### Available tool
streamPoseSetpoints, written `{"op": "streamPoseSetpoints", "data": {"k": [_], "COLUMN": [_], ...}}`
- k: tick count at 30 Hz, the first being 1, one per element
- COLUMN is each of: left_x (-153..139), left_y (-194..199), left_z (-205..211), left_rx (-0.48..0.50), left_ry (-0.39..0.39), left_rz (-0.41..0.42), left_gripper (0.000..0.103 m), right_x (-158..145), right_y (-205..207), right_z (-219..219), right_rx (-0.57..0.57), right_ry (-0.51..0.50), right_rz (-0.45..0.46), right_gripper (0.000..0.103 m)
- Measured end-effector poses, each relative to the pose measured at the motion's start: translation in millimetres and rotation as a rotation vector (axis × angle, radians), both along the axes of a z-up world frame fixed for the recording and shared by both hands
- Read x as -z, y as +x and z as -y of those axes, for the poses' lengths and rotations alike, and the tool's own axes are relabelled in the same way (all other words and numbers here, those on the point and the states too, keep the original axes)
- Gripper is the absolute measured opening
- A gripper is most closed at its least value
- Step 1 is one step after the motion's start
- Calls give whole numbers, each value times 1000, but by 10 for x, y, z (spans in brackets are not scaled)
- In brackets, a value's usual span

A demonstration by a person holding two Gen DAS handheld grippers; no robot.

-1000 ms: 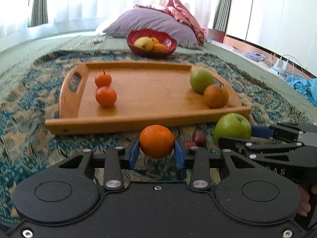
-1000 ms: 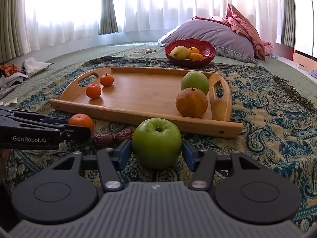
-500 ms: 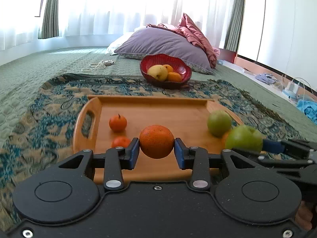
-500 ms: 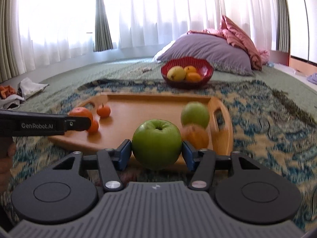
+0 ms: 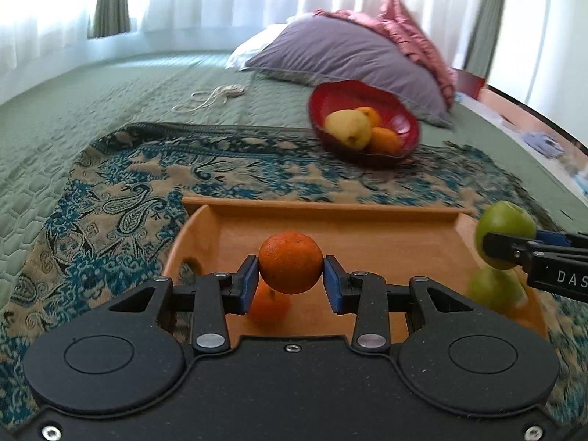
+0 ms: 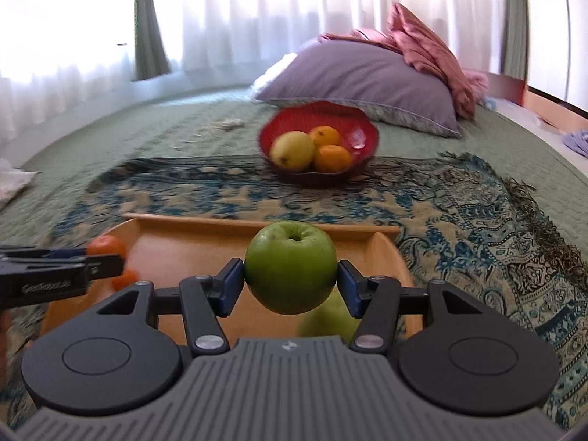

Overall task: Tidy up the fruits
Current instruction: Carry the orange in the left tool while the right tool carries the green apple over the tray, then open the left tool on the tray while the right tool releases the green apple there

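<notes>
Left gripper (image 5: 290, 279) clamped on a small orange (image 5: 290, 262), blue pads pressed to both sides, fruit held in the air above the wooden tray (image 5: 323, 207). Right gripper (image 6: 290, 286) clamped on a green apple (image 6: 290, 266), stem dimple facing up, also held above the tray, toward its right end. In the left wrist view, same apple at the far right edge of the tray, pinched between the other tool's black fingers.

On the tray floor: a second small orange (image 5: 270, 307) directly under the held one, partly hidden by the left pad; a green fruit (image 5: 496, 292) under the held apple, blurred. In the right wrist view, one more small orange (image 6: 125, 279) near the tray's left end, below the left tool's tip.

Beyond the tray's far rim: red bowl (image 6: 358, 123) on the paisley throw (image 6: 477, 213), holding a yellow fruit (image 6: 292, 150) and two oranges (image 6: 332, 158). Purple pillow (image 6: 367, 73) behind the bowl, pink cloth heaped on it. Tray itself on the throw, over a green quilted bedspread (image 5: 92, 110). Loose cord (image 5: 213, 97) on the bedspread, left of the bowl.
</notes>
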State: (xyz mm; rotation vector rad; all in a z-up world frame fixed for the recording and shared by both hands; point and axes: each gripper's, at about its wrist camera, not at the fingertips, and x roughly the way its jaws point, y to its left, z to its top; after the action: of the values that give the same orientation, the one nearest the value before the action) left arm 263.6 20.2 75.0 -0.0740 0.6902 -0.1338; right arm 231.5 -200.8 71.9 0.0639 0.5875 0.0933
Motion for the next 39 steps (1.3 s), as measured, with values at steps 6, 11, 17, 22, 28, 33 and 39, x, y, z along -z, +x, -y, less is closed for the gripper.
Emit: {"op": "streamPoseSetpoints", "data": {"k": [6,11,17,22,28,33,39], "left_x": [90,147,222,279,328,328,274], "left_y": [392,585,687,761,793,796,693], "left_z": [-61,-101,-62,0,38,42,32], "left_rx": [-41,-63,-75,-84,-80,-78,-67], "left_ry": [13,34,54,78,99,98,112], "left_rz": [-38,-62,-88,-115,-131,-131,-96], "left_gripper": [36,36,36,36,36,36,54], "right_x": [105,204,308,380,395,399,404], "right_y": [442,643,735,778,780,773,725], "right_z": [40,20,-8,0,-4,23,64], "right_rx": [60,70,59,64,55,57,67], "right_ry": [-31,-98,-123,-118,-122,-102,-93], "right_rz": [-77,-122,-166,-193,-198,-197,-188], "right_gripper": [59,59,59,59,59,59,73]}}
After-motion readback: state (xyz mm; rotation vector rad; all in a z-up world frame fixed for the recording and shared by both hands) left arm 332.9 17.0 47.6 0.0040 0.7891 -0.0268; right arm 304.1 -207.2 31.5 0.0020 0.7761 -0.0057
